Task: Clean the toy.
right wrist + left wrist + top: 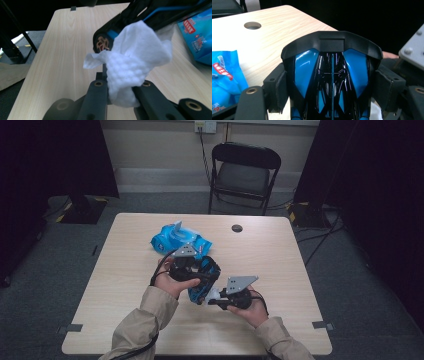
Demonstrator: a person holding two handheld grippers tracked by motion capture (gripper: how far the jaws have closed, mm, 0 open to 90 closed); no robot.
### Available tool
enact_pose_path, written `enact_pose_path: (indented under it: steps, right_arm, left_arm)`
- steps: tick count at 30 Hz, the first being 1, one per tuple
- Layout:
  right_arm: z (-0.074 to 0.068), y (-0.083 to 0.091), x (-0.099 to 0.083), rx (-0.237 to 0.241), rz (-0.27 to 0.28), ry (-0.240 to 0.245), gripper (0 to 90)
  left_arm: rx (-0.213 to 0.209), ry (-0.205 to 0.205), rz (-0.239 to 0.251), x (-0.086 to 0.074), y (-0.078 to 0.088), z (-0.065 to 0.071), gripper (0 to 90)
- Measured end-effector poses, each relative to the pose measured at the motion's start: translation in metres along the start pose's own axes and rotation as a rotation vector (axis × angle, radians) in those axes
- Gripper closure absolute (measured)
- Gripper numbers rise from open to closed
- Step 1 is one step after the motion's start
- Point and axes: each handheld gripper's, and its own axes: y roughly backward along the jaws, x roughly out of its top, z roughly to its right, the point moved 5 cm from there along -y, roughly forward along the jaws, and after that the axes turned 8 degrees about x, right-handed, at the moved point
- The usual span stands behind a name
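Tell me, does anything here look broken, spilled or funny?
Nothing looks broken or spilled. The left gripper clamps a blue and black toy car above the table, and the right gripper presses a crumpled white wipe against it. The blue wipes pack lies with its lid flipped up, which fits.

**Count of things on and around the table**

One blue and black toy car (204, 279), one white wipe (135, 62), one blue wipe packet (177, 240) at the far left, two grippers, left (192, 270) and right (216, 301), one table (280, 270), one folding chair (243, 175) beyond.
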Motion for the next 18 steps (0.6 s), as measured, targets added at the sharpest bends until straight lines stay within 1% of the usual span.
enact_pose_path:
  steps: [6, 9, 11, 14, 18]
  right_arm:
    - [-0.003, -0.003, -0.003, 0.013, -0.011, 0.002, 84.3]
    - [-0.002, -0.002, -0.006, 0.002, -0.021, -0.005, 84.3]
    - [0.001, 0.002, -0.008, -0.019, -0.023, -0.015, 84.3]
    - [0.007, 0.013, -0.01, -0.055, -0.015, -0.031, 84.3]
    - [0.013, 0.029, -0.007, -0.099, -0.001, -0.039, 84.4]
  left_arm:
    - [0.011, -0.001, 0.015, 0.003, 0.005, -0.003, 25.4]
    - [0.012, 0.002, 0.017, 0.004, 0.007, -0.004, 25.4]
    - [0.016, -0.002, 0.016, 0.003, 0.011, -0.005, 25.4]
    - [0.02, -0.006, 0.014, 0.001, 0.016, -0.007, 25.4]
    - [0.027, 0.001, 0.012, -0.003, 0.021, -0.009, 25.4]
